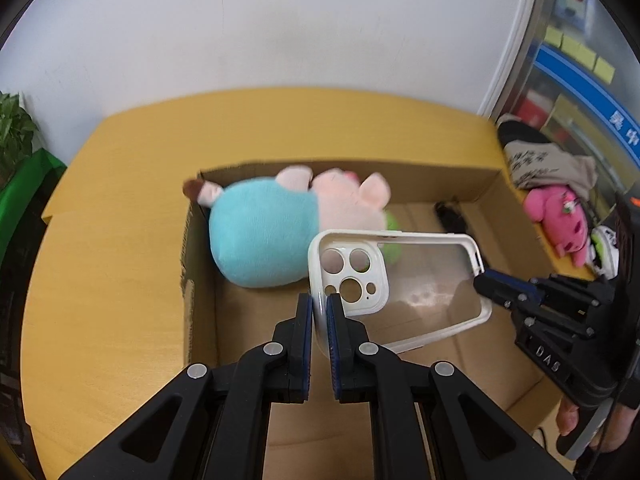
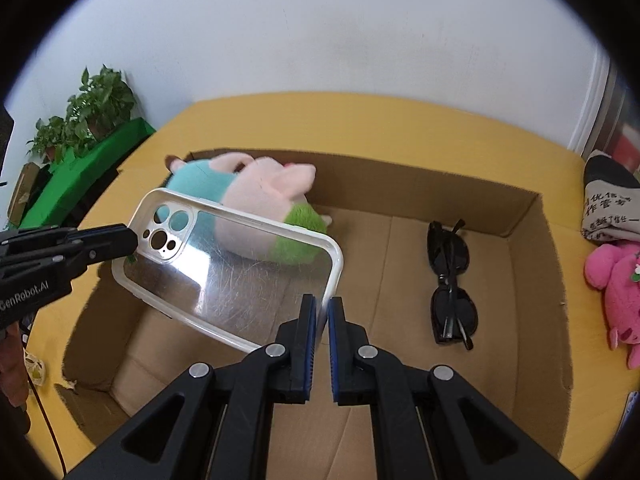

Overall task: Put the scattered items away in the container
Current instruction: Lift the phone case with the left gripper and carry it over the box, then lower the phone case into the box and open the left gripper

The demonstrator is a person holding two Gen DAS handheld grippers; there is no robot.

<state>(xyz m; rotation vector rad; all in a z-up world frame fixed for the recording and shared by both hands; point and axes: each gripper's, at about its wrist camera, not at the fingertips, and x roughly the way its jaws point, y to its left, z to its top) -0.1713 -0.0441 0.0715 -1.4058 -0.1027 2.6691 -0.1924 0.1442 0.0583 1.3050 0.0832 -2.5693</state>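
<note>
A clear phone case with a white rim (image 1: 424, 280) hangs above the open cardboard box (image 1: 188, 280). My left gripper (image 1: 319, 304) is shut on its camera end. My right gripper (image 2: 322, 308) is shut on its other end; the case also shows in the right wrist view (image 2: 240, 272). In the box (image 2: 536, 240) lie a plush pig in a blue top (image 1: 272, 220), also seen in the right wrist view (image 2: 256, 204), and black sunglasses (image 2: 452, 280).
The box stands on a yellow table (image 1: 100, 280). A pink plush toy (image 2: 616, 292) and a printed cloth item (image 2: 608, 208) lie on the table to the box's right. Potted plants (image 2: 92, 108) stand at far left beyond the table.
</note>
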